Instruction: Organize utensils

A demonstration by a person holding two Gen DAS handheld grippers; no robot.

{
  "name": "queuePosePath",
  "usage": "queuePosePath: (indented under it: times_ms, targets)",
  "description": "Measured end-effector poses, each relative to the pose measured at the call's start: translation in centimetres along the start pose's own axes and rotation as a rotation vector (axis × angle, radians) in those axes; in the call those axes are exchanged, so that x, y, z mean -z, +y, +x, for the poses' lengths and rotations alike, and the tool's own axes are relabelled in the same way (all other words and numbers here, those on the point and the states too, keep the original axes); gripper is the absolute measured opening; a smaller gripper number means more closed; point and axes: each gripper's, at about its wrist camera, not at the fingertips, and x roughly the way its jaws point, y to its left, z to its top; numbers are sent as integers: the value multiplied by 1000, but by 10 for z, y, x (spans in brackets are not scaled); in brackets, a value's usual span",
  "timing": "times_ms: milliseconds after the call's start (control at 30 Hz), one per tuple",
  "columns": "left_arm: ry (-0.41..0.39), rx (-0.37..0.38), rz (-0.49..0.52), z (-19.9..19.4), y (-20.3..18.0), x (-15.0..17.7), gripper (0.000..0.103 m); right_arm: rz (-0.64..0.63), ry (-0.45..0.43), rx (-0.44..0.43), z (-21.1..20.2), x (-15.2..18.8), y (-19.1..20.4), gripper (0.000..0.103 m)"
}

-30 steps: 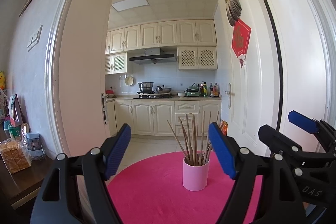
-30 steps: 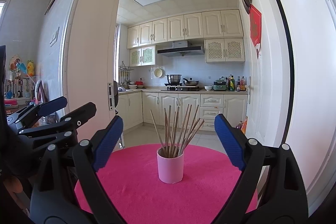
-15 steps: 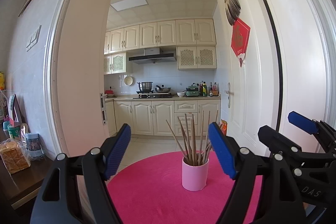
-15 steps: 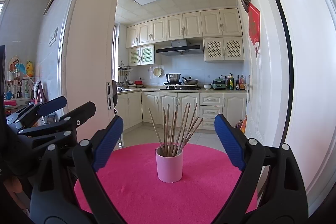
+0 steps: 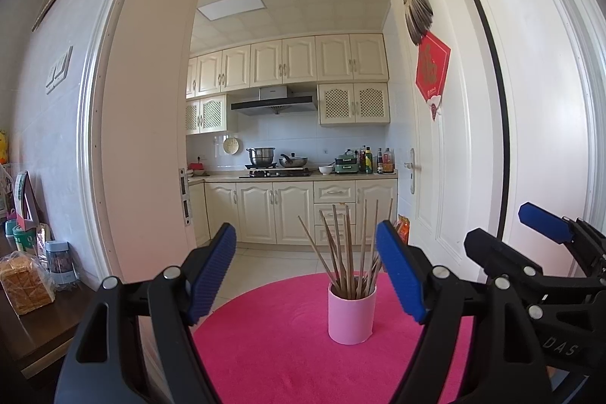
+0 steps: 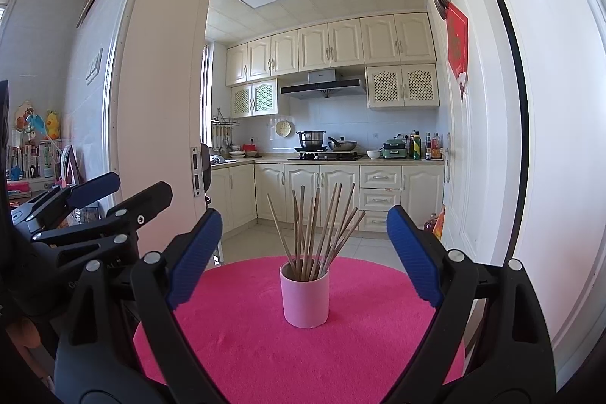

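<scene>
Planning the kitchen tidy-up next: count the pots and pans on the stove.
2: a steel pot on the left and a pan beside it on the right. Anything smaller behind them would be hidden.

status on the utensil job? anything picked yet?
Done: nothing visible. The chopsticks all stand loose in the pink cup on the pink mat. In hand: nothing; left hand-held gripper and right hand-held gripper are open, short of the cup. Left: all of it.
</scene>
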Motion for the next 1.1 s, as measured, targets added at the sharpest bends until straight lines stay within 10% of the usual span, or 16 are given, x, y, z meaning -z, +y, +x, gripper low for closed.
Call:
queuePosePath:
  times_ms: [1100]
  targets:
    - [0, 1, 5, 1, 3, 1, 75, 4, 6, 0, 4, 1, 1, 87]
